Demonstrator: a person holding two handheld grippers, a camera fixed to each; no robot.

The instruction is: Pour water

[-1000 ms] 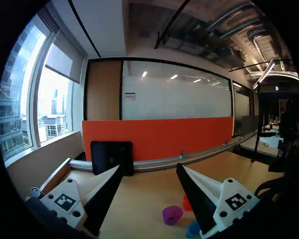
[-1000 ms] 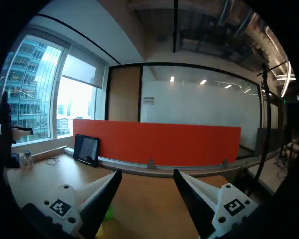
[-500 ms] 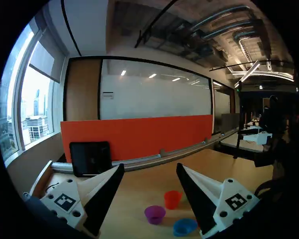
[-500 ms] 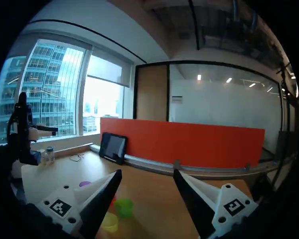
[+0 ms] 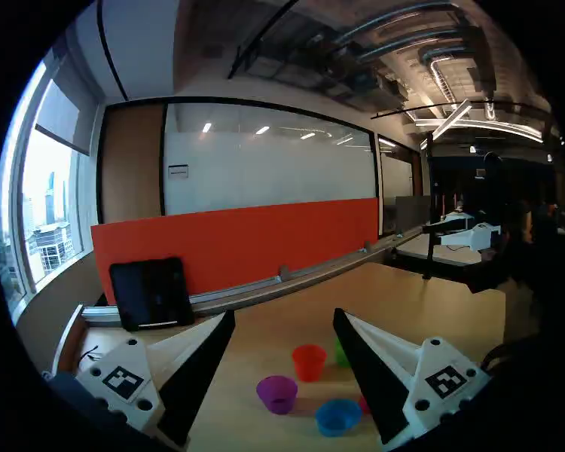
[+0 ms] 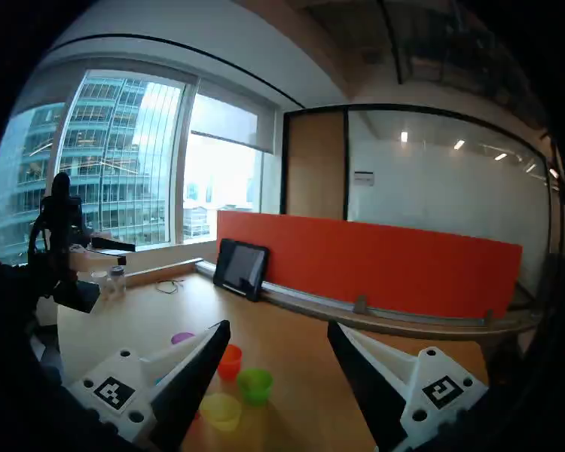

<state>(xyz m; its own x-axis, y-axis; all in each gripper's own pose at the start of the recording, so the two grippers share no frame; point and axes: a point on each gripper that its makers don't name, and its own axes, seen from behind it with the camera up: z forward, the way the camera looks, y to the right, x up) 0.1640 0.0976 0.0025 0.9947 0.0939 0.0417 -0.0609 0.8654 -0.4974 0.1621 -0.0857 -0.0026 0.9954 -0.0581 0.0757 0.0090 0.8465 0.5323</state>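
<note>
Orange cup (image 5: 309, 361), purple cup (image 5: 276, 392) and blue cup (image 5: 337, 416) stand upright and apart from one another in a loose cluster on the wooden desk (image 5: 433, 290), mouths up, with a green cup (image 5: 340, 352) just behind, partly hidden by a finger. Set out this way, each can likely be taken from the side without knocking its neighbour. Whether any of them holds water cannot be made out. The left gripper (image 5: 282, 313) hovers above and short of the cluster, its tongs spread wide and holding nothing. The orange cup lies between the lines of its two fingers, which suggests an approach being lined up rather than a grasp begun. The right gripper (image 6: 278, 324) is likewise wide and empty, raised over the desk, with the orange cup (image 6: 229, 361), green cup (image 6: 255, 385) and a yellow cup (image 6: 221, 410) low in its view, beside the finger at the left of that view. Open desk runs from the cups to the tablet (image 5: 151, 292) propped against the rail under the orange partition (image 5: 237, 241), so there looks to be free room ahead and to the sides for tilting a cup. The tighter places are the gaps within the cluster and, in the right gripper view, the desk's window-side edge, where a small jar (image 6: 117, 280) and a loose cable (image 6: 166, 286) sit.
</note>
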